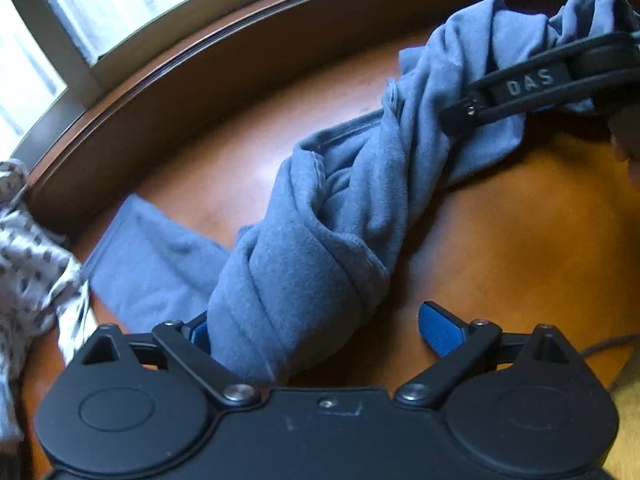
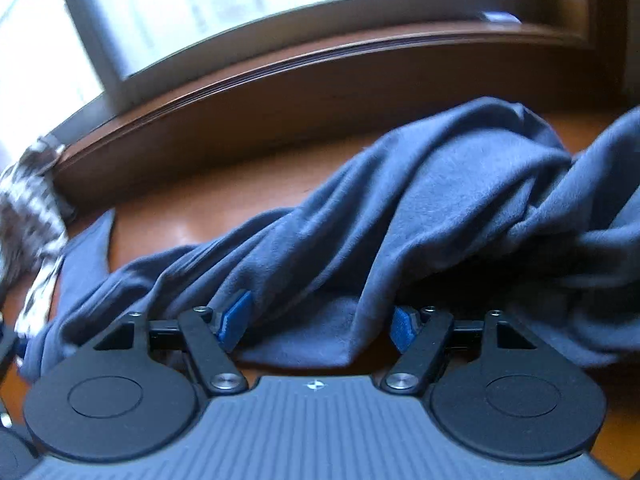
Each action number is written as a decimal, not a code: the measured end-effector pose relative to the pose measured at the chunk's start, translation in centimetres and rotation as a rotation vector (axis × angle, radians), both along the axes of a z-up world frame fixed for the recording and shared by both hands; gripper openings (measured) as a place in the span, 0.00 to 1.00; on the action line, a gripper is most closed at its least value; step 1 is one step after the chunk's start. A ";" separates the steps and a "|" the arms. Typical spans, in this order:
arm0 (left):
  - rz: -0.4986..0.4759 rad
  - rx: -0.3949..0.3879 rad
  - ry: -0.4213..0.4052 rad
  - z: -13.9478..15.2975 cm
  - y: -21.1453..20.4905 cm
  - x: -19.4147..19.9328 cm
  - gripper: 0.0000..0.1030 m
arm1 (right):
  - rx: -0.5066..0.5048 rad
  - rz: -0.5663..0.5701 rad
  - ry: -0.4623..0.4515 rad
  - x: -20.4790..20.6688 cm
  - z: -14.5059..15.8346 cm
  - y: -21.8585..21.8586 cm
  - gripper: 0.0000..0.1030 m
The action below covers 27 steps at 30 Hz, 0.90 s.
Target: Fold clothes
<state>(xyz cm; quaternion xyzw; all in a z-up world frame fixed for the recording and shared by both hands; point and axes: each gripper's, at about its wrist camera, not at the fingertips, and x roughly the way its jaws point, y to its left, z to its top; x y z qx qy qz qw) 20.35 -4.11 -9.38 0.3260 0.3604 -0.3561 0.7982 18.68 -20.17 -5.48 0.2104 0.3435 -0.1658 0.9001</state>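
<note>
I hold both jaws spread: the twisted blue garment (image 1: 304, 240) runs lengthwise between left gripper (image 1: 316, 330) and right gripper (image 2: 318, 320), unpinched

A glossy orange-brown wooden table (image 1: 520, 240) filled the lower part of both views, its polish catching soft reflections. Behind it ran a darker wooden ledge (image 2: 320, 80) with stacked, grooved edges. Above that stood a window (image 2: 240, 12) with pale frames — bright, washed-out daylight poured through, nothing outside discernible.
</note>
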 end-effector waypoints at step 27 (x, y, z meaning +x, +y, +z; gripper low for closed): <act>0.037 -0.160 -0.135 7.1 6.9 6.8 0.87 | -0.178 -0.012 -0.077 -1.0 6.0 5.8 0.63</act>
